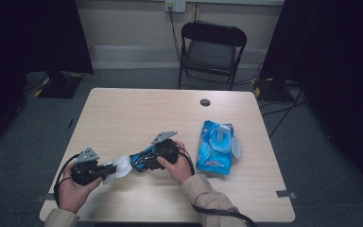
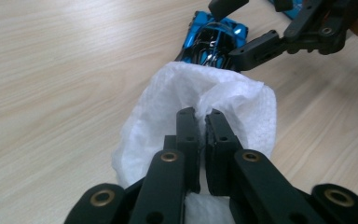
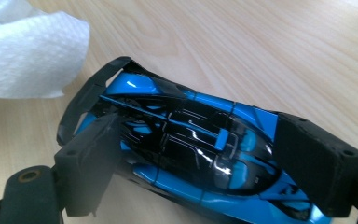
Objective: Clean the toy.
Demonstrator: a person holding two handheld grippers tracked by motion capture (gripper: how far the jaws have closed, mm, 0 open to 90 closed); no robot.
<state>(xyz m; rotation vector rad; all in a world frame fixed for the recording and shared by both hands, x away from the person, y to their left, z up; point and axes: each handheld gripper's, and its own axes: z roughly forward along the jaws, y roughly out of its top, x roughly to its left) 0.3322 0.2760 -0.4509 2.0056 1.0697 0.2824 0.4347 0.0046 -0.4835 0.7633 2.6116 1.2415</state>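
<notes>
The blue toy car [image 3: 186, 158] is clamped across its body between the jaws of the right gripper [image 1: 142, 163], just above the table [image 1: 137, 113] near its front edge. The white wipe [image 2: 205, 107] touches the car's end and is pinched by the fully closed left gripper [image 2: 202, 121]. A blue wipes pack [image 1: 215, 146] lies to the right.

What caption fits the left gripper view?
Left gripper pinching a white wipe near the blue toy car held by the right gripper.
</notes>
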